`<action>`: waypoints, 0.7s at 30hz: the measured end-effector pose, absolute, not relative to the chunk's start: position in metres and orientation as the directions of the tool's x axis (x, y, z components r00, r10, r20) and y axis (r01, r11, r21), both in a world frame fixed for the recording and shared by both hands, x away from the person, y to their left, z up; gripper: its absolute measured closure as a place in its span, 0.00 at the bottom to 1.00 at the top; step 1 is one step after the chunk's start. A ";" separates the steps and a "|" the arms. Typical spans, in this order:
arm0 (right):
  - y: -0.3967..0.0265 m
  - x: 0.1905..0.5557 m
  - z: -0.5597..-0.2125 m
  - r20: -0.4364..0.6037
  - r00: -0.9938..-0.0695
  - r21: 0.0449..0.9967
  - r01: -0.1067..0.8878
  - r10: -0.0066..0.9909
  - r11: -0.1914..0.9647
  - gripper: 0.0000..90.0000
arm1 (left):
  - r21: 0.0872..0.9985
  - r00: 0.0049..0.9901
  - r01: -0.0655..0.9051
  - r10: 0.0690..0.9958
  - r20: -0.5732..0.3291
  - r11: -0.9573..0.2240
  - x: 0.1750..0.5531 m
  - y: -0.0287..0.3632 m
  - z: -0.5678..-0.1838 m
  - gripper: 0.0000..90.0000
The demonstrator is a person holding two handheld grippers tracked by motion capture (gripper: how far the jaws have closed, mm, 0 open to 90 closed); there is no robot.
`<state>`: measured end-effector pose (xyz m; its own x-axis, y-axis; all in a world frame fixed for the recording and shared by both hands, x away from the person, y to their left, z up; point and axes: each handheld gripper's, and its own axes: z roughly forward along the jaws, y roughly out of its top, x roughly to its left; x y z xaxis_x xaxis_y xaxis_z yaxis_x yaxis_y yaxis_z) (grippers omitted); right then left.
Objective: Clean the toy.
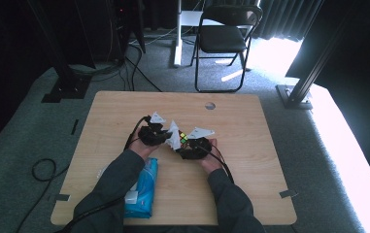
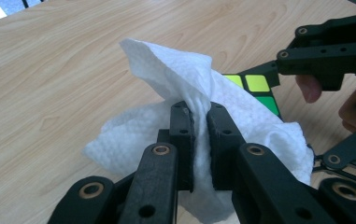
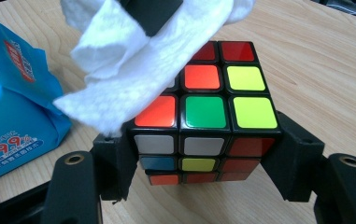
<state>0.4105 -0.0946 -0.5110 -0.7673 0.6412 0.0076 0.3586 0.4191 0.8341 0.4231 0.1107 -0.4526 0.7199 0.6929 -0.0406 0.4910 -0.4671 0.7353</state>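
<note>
Left hand-held gripper (image 2: 199, 126): jaws clenched on a white paper wipe (image 2: 185, 88), pads nearly together w/ a fold of wipe pinched between; in high view it sits left of centre on the surface (image 1: 154, 133).
Wipe: crumpled, rises above the left jaws & drapes down both sides of them; one edge lies over the cube's top face. Right gripper view shows it hanging across the top-left of the cube (image 3: 133, 70), covering part of that face.
Right hand-held gripper (image 3: 203, 158): grasping the puzzle cube (image 3: 206, 112), one jaw on each side face, pads pressed against the lower rows; high view puts it just right of the left one (image 1: 192, 145).
Cube: 3x3 colour cube, scrambled; held between right jaws near mid-surface, upright, top face toward the wipe. Visible tiles: red, orange, green, yellow on top; white, blue, yellow, red on front. Whether its base touches the wood or hangs just above: can't tell.
Surface (image 1: 250, 160): light wood, round hole near far edge.
Blue wipe pack (image 1: 143, 187): flat on surface by the person's left forearm, near edge; apart from cube. Seen at left in right gripper view (image 3: 12, 107).
Hands: both together at centre, grippers almost touching.
Behind: black folding chair (image 1: 224, 36) on grey carpet past the far edge.
</note>
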 end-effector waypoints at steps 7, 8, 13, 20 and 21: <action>-0.095 0.411 -0.511 0.010 -0.766 0.833 0.362 0.643 0.419 0.38 | 0.732 0.739 0.480 0.673 -0.040 -0.484 0.420 0.104 -0.455 0.92; -0.095 0.411 -0.512 0.010 -0.765 0.832 0.363 0.644 0.420 0.38 | 0.731 0.743 0.478 0.669 -0.039 -0.488 0.420 0.103 -0.456 0.92; -0.094 0.411 -0.512 0.007 -0.760 0.830 0.367 0.649 0.420 0.38 | 0.728 0.759 0.466 0.650 -0.037 -0.502 0.415 0.096 -0.457 0.92; -0.093 0.412 -0.514 0.012 -0.755 0.827 0.375 0.655 0.418 0.38 | 0.722 0.782 0.445 0.623 -0.024 -0.530 0.409 0.086 -0.458 0.92; -0.093 0.412 -0.514 0.010 -0.755 0.827 0.375 0.655 0.419 0.38 | 0.722 0.785 0.443 0.618 -0.027 -0.532 0.409 0.085 -0.458 0.92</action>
